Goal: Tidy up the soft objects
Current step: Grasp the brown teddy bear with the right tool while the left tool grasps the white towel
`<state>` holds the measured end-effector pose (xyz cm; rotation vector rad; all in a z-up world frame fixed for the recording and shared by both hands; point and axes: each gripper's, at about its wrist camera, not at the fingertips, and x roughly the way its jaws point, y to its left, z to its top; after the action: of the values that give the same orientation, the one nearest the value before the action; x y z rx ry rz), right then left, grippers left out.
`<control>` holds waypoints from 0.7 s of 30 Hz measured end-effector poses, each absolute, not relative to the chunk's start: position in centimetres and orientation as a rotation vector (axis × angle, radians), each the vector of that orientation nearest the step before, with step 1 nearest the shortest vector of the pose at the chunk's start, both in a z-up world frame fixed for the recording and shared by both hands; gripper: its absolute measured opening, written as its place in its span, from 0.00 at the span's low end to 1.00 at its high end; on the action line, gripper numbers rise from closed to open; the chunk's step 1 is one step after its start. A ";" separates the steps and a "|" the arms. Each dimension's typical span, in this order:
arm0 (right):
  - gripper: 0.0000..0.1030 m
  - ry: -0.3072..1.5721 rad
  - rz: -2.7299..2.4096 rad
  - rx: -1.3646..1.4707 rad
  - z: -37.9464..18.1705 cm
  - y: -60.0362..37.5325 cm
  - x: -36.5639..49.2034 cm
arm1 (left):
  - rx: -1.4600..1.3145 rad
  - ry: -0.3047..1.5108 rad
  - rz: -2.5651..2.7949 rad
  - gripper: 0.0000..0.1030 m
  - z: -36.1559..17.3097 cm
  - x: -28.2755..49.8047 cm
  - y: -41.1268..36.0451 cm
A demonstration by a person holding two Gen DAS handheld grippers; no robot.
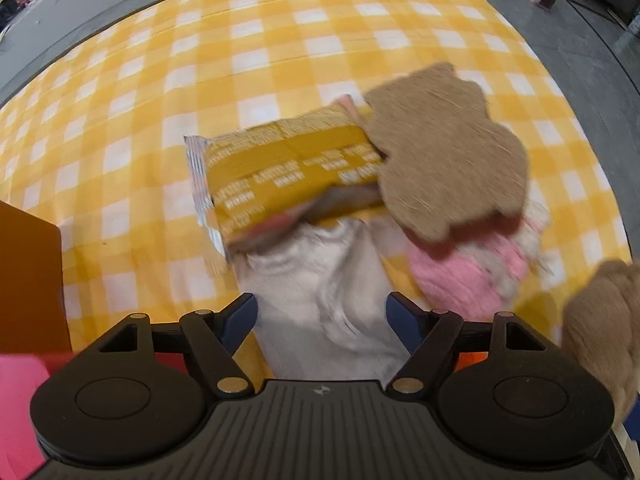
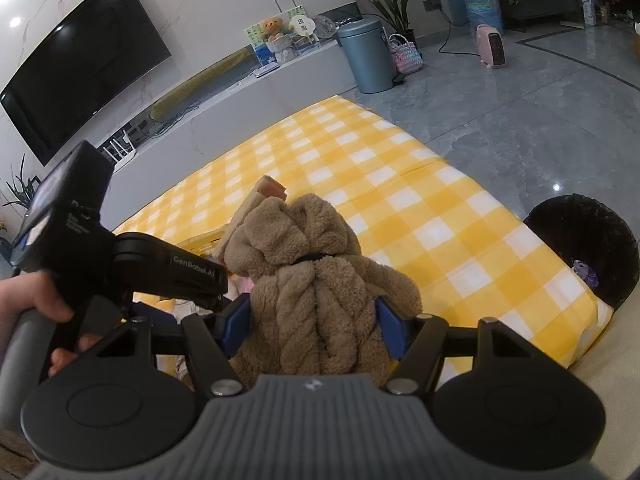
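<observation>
My right claw (image 2: 316,320) is clamped on a brown plush toy (image 2: 308,276); its blue pads press into the fluffy body from both sides, and the toy stands upright between them, above the yellow checked cloth (image 2: 420,208). Through the right camera I also see my left claw's black body (image 2: 168,268) just beside the toy, with a hand (image 2: 36,300) wrapped round its grey handle.

My left claw (image 1: 320,322) points steeply down over a small heap of soft things on the same cloth (image 1: 280,40). Its jaws stand wide apart, one on each side of a pale grey cloth (image 1: 324,300) that lies between them; the pads do not seem to press on it, though the picture is blurred. Beyond the grey cloth lies a yellow packet (image 1: 288,168) with white print, and a flat brown bear-shaped piece (image 1: 444,148) overlaps its right end. Under that brown piece sits a pink fluffy thing (image 1: 460,280). At the right edge I catch the brown plush toy (image 1: 604,332) again. An orange box (image 1: 28,280) stands at the left edge.

Past the cloth, in the right view, are a grey bin (image 2: 366,56), a small pink heater (image 2: 494,46) and a television (image 2: 80,60) on the wall.
</observation>
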<state>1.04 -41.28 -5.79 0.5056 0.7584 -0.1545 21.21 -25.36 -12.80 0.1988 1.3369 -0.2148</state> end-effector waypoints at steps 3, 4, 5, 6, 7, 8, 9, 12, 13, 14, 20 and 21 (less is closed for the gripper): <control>0.64 0.758 -0.155 0.506 -5.8 -41.2 1.1 | 0.172 1.352 -0.218 0.87 -13.3 21.7 -24.7; 0.64 0.758 -0.155 0.505 -5.8 -41.2 1.1 | 0.163 1.353 -0.224 0.86 -13.4 21.7 -24.5; 0.64 0.760 -0.155 0.503 -5.8 -41.2 1.1 | 0.150 1.358 -0.234 0.84 -13.5 21.8 -24.3; 0.64 0.762 -0.156 0.500 -5.8 -41.2 1.1 | 0.143 1.357 -0.239 0.82 -13.5 21.9 -24.2; 0.64 0.764 -0.156 0.497 -5.8 -41.2 1.1 | 0.142 1.354 -0.237 0.78 -13.4 21.9 -24.1; 0.64 0.765 -0.155 0.495 -5.8 -41.2 1.1 | 0.142 1.351 -0.232 0.74 -13.4 21.8 -24.0; 0.64 0.764 -0.154 0.495 -5.8 -41.2 1.1 | 0.138 1.346 -0.225 0.67 -13.3 21.8 -23.8; 0.64 0.763 -0.158 0.493 -5.8 -41.1 1.1 | 0.141 1.332 -0.220 0.48 -12.8 21.6 -23.3; 0.64 0.764 -0.158 0.493 -5.8 -41.1 1.1 | 0.157 1.325 -0.221 0.42 -12.6 21.5 -23.4; 0.64 0.765 -0.158 0.492 -5.9 -41.0 1.1 | 0.173 1.318 -0.216 0.39 -12.5 21.3 -23.5; 0.64 0.766 -0.157 0.487 -5.9 -40.8 1.2 | 0.193 1.309 -0.201 0.17 -11.6 20.3 -23.5; 0.64 0.768 -0.156 0.485 -5.9 -40.8 1.2 | 0.183 1.312 -0.211 0.16 -11.3 20.1 -23.4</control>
<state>1.23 -40.81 -5.86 0.4849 0.7675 -0.1561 20.11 -23.39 -11.30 0.1830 1.3115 -0.2112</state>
